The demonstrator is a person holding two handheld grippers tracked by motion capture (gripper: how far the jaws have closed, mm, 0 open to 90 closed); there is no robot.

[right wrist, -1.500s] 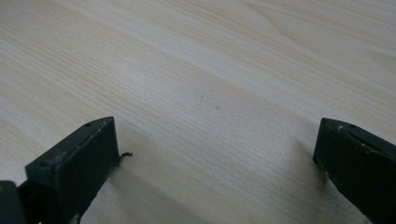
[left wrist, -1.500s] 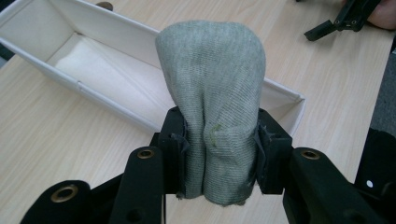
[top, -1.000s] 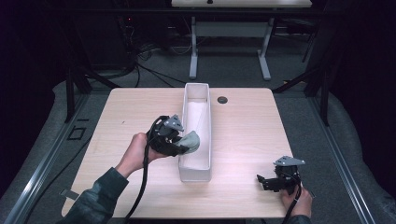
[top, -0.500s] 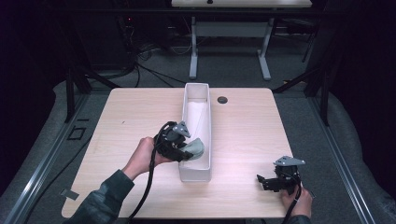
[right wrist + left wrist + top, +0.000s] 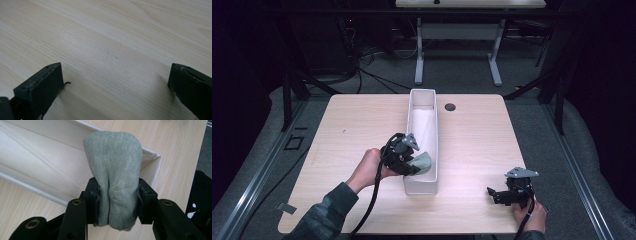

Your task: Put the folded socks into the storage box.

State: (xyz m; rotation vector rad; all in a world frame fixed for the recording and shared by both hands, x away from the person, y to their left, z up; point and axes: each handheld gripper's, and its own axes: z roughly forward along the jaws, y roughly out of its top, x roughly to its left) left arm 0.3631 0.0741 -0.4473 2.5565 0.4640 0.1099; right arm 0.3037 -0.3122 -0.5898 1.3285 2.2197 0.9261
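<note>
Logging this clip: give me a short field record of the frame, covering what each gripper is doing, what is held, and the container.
left gripper: shut on the grey-green sock, at the near end of the bin
grey-green sock: bunched, clamped between the jaws, its free end over the bin's near corner
white bin: long, narrow, open-topped, at the table's middle, running away from the person
right gripper: open, jaws wide apart, low over bare wood at the table's near right
table: light wood; a small dark round fitting just right of the bin's far end
</note>
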